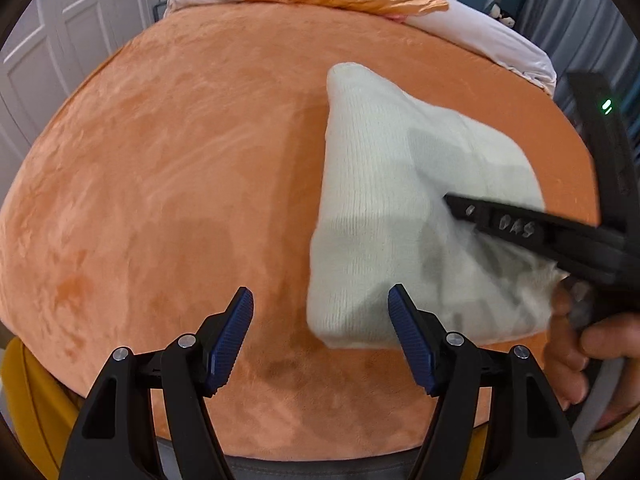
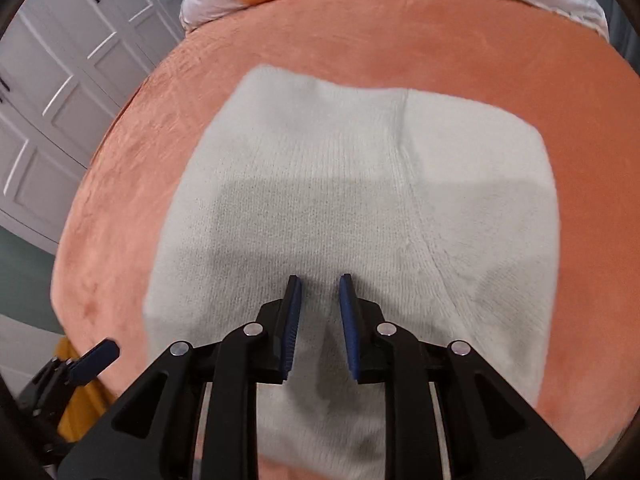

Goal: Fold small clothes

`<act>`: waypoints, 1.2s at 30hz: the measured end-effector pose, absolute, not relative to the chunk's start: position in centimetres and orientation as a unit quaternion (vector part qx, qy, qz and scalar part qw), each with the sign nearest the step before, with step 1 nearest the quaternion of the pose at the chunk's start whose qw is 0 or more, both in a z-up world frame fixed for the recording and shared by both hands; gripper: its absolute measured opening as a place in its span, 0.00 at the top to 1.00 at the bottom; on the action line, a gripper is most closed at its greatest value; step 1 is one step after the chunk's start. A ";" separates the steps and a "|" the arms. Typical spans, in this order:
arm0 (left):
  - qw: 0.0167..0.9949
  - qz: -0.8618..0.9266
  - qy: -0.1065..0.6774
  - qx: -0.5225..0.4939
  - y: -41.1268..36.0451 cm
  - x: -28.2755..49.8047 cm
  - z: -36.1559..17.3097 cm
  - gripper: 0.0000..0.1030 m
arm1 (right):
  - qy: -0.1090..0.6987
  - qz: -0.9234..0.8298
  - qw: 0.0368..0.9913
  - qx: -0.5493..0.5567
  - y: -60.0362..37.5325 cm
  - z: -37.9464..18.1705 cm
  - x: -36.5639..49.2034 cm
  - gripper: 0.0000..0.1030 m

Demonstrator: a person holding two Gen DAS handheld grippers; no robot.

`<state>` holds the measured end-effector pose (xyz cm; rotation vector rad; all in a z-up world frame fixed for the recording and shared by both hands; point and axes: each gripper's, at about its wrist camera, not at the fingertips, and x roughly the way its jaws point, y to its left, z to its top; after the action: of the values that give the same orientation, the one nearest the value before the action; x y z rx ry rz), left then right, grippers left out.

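The pale knitted garment point(image 2: 344, 184) lies flat on the orange plush bed cover point(image 1: 160, 184), already doubled over once by the look of the seam line running down it in the right wrist view. The relation that governs the next move is lateral: from the left tongs point(image 1: 320, 344) the garment lies ahead and to the right, its near left corner just inside the line of the right-hand finger, while the left-hand finger stands over bare cover. The garment's long axis runs away from the viewer toward the pillows point(image 1: 500, 36) at the head of the bed, tapering to a rounded far corner. The right tongs point(image 2: 320, 328) sit directly above the garment's near middle, fingers aimed along that same axis. They are the nearer of the two by a clear margin. State of the tongs: the left pair stands wide apart with nothing between the pads — released. The right pair is drawn in to a narrow gap; the knit shows through that gap, but no fold of it is visibly pinched, so they appear empty. In the left wrist view the right tool crosses the garment's right side, blurred, with the person's hand point(image 1: 588, 344) gripping it at the frame edge. Judgement: any next fold would fall to the right tongs, and the left would have to shift rightward to reach an edge.
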<state>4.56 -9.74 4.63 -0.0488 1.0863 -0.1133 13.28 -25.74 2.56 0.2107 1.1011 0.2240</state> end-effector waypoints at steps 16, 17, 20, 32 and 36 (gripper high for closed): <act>0.860 -0.087 0.503 0.021 -14.1 3.7 4.4 0.34 | 0.476 0.024 0.849 0.229 -36.8 2.7 2.0 0.65; 0.859 -0.087 0.503 0.022 -14.0 3.7 4.4 0.34 | 0.477 0.032 0.846 0.236 -36.7 2.4 2.6 0.64; 0.856 -0.082 0.510 0.010 -13.5 4.1 4.4 0.34 | 0.483 0.043 0.841 0.240 -35.6 1.9 4.9 0.65; 0.860 -0.083 0.500 0.052 -15.9 4.2 4.6 0.34 | 0.470 0.024 0.854 0.223 -36.7 0.6 4.3 0.84; 0.862 -0.066 0.494 0.093 -16.4 4.1 3.3 0.32 | 0.461 0.015 0.863 0.208 -35.8 0.8 4.0 0.82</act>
<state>4.09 -16.43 3.35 0.1960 1.0363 -0.1381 4.01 -35.83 0.84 0.4358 0.9666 0.0316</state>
